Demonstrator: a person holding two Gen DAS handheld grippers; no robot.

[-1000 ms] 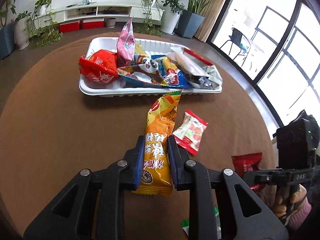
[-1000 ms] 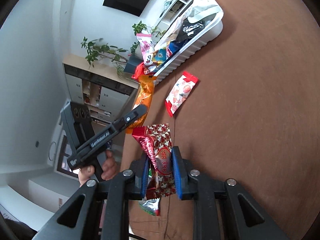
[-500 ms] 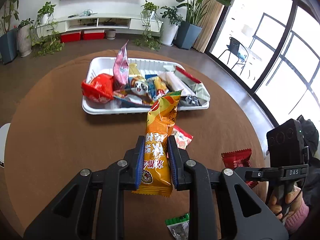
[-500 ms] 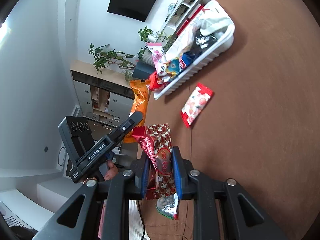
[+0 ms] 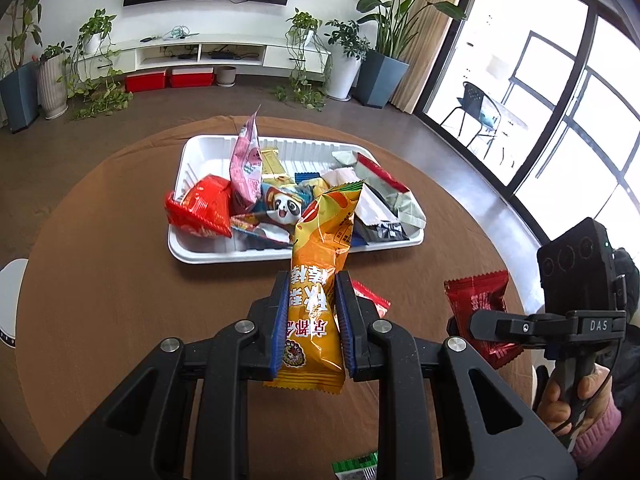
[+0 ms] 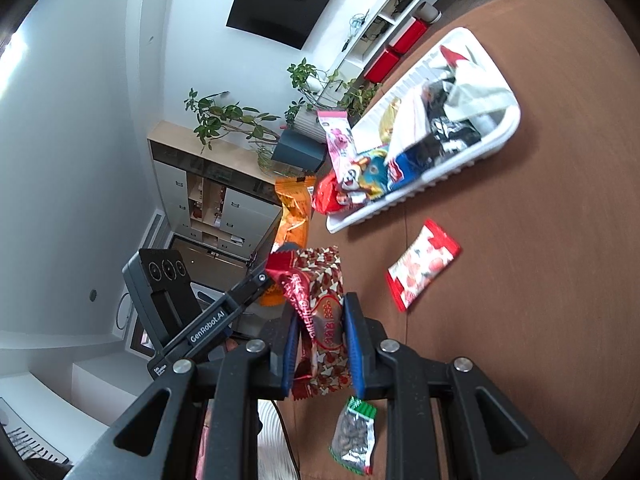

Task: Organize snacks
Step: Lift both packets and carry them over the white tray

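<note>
left fingers (image 5: 311, 312) clamp one orange packet (image 5: 316, 280), right fingers (image 6: 322, 334) clamp one red packet (image 6: 320, 312), one white tray (image 5: 208, 256)

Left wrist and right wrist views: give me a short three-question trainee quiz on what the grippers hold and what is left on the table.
1. True or false: the left gripper is shut on the long orange foil snack packet.
2. What does the right gripper hold? A) a green-topped seed sachet B) a dark red foil packet with white pattern C) nothing
3. Fill in: the red-and-white strawberry-print packet lies on the brown table, ____ the white ribbed plastic tray.

Key: 1 true. 2 B; the green-topped clear seed sachet lies loose on the table. 3 outside.
</note>
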